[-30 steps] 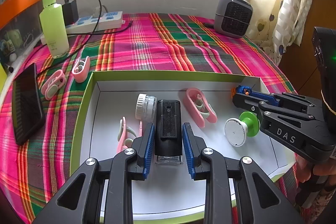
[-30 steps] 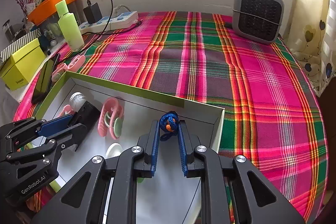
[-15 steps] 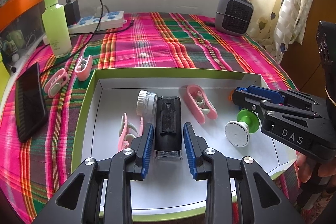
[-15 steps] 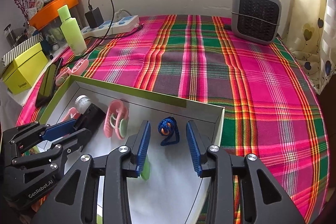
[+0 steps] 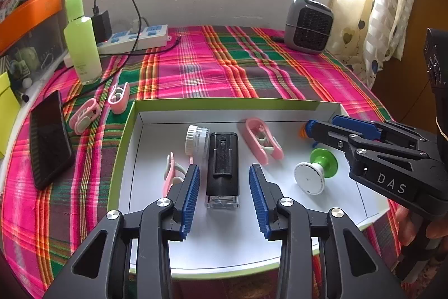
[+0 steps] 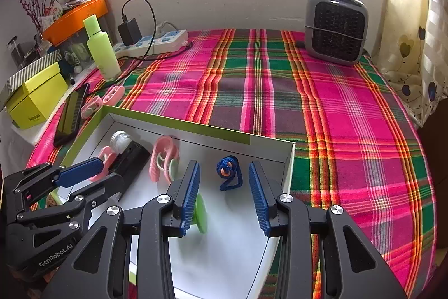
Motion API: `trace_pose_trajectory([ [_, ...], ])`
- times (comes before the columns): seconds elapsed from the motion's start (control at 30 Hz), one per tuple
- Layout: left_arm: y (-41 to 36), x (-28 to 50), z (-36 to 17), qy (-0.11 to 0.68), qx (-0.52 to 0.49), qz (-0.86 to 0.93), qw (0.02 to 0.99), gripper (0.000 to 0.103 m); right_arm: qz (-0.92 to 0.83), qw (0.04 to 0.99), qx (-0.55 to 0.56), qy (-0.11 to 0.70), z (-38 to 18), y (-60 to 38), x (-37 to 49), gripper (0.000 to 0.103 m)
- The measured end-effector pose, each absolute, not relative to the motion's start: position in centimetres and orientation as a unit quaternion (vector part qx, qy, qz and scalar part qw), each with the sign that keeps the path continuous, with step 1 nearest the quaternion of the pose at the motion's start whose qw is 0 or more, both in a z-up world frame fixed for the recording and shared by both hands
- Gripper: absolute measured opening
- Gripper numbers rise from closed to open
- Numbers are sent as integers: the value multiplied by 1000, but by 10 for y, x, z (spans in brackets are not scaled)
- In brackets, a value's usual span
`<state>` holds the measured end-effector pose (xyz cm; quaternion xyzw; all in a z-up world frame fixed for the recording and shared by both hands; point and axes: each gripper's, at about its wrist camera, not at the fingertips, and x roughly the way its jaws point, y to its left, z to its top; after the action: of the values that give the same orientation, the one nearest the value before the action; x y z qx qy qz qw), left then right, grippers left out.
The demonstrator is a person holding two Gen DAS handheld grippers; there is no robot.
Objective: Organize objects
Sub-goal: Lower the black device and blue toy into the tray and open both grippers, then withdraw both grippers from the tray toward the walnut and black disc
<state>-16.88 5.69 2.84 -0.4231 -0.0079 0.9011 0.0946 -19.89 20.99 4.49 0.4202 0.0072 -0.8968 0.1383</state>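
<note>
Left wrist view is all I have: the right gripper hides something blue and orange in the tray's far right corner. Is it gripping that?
Observer: No. The right wrist view shows a knotted blue cord lying on the floor of the tray between the open jaws of the right gripper, touching neither pad.
Operator: And the yellow sliver at my left edge, past the phone?
Observer: That is a yellow lidded box, standing beside the phone.
</note>
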Motion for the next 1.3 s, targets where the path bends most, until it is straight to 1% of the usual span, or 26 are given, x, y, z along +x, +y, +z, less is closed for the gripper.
trace_pose_trajectory([
  [0.17, 54, -162, 34, -9, -417, 904, 90, 35, -902, 139, 409, 13, 51, 208, -189, 38],
  [0.23, 53, -158, 37, -9, -413, 906, 91, 36, -903, 141, 406, 12, 54, 207, -184, 39],
  [0.3, 51, -154, 39, -9, -411, 907, 89, 36, -904, 143, 402, 12, 56, 207, -179, 51],
  [0.8, 40, -116, 52, -14, -393, 916, 84, 36, -910, 148, 388, 7, 67, 201, -136, 52],
  [1.3, 15, -79, 46, -43, -396, 914, 80, 36, -911, 171, 374, 15, 68, 197, -87, 52],
])
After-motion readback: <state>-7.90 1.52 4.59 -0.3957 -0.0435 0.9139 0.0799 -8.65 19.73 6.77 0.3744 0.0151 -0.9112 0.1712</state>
